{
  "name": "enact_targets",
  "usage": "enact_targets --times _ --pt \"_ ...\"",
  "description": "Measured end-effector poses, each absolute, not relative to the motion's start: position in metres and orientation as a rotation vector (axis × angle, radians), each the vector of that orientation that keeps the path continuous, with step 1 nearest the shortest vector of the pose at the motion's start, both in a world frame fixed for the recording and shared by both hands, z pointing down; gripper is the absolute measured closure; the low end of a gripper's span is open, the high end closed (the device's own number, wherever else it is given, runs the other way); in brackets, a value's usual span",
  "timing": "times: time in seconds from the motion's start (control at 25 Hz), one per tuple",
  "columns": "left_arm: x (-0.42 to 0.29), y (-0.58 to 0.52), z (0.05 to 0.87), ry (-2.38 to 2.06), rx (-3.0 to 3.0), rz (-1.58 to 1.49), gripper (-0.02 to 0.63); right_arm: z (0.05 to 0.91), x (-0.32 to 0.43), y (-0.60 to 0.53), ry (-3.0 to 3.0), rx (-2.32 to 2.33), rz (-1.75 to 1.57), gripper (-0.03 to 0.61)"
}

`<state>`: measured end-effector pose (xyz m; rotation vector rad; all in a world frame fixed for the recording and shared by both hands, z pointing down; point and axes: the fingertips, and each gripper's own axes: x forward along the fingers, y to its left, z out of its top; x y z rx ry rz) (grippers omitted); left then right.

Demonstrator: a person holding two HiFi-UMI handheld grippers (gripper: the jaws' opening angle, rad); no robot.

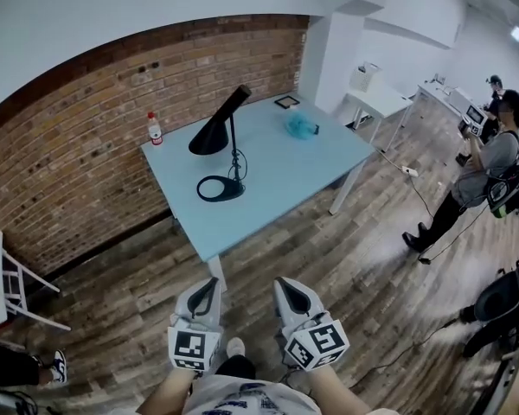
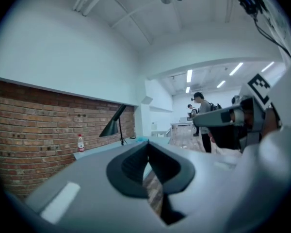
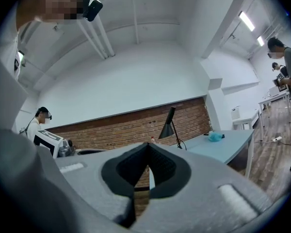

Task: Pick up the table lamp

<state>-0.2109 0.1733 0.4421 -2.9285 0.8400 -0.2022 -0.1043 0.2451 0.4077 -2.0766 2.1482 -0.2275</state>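
The black table lamp (image 1: 218, 131) stands on the light blue table (image 1: 277, 167), its cone shade tilted and its ring base (image 1: 220, 188) towards the near side. Both grippers are held side by side over the wooden floor, short of the table's near corner. My left gripper (image 1: 214, 281) is shut with nothing in it, and so is my right gripper (image 1: 282, 282). The left gripper view has the lamp (image 2: 115, 125) far ahead past the closed left gripper (image 2: 148, 145). In the right gripper view the lamp (image 3: 170, 125) stands beyond the closed right gripper (image 3: 149, 144).
A small bottle (image 1: 155, 129), a crumpled blue thing (image 1: 300, 125) and a black-framed square (image 1: 286, 102) also sit on the table. A brick wall (image 1: 86, 145) runs behind it. A person (image 1: 489, 167) stands at the right, a white chair (image 1: 9, 285) at the left.
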Motion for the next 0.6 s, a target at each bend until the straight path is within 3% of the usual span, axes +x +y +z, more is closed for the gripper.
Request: enact_targets --times 0.6 --pt "-0.178 0.036 0.443 0.816 -2.954 -0.206 0.621 0.405 -0.072 0.102 2.124 -2.099 -0.228 0.580"
